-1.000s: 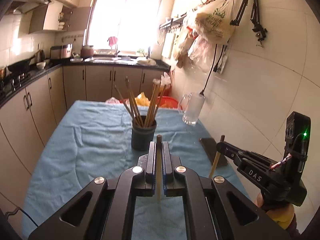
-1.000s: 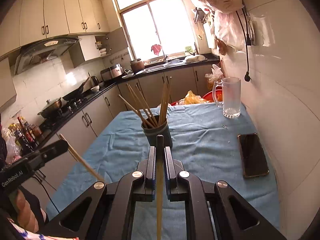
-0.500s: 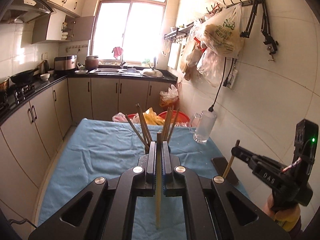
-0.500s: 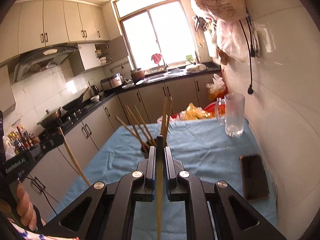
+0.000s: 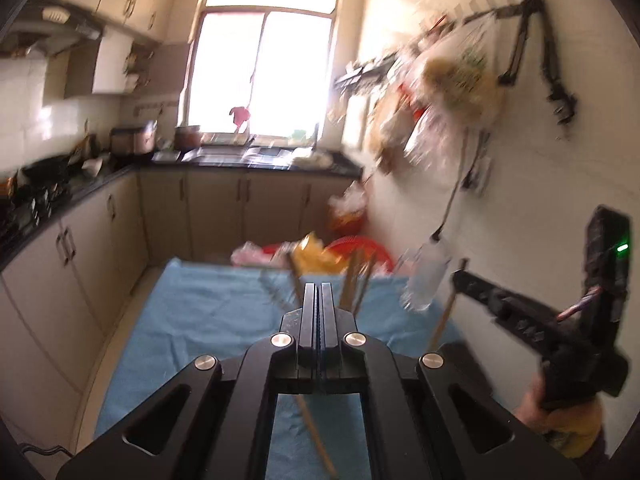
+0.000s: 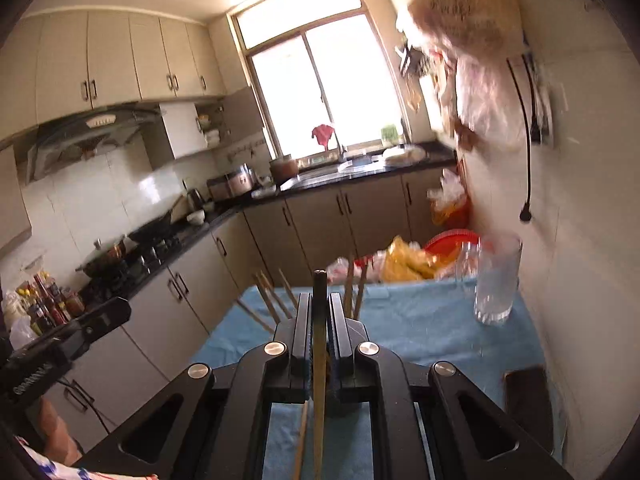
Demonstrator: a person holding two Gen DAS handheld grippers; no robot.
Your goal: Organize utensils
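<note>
- Your right gripper (image 6: 319, 300) is clamped on one chopstick (image 6: 319, 360); the stick runs lengthwise between the two jaws, its dark tip showing just past them and its pale end trailing back under the body.
- Your left gripper (image 5: 319, 292) has its jaws pressed together with no gap. A second chopstick (image 5: 316, 436) slants below the jaws, loose of the pads; whether anything still pinches it cannot be told.
- From the left wrist view, the right gripper appears at the right edge with its stick angled down toward the tabletop.
- Directly ahead of both grippers, the standing bundle of chopsticks (image 6: 272, 304) fans upward; its holder is hidden behind the jaws.
- The blue cloth (image 6: 400, 324) covers the tabletop.
- A clear glass mug (image 6: 496, 280) stands near the far right corner of the tabletop, beside the tiled wall.
- A dark phone (image 6: 528, 400) lies flat along the right edge, nearer you.
</note>
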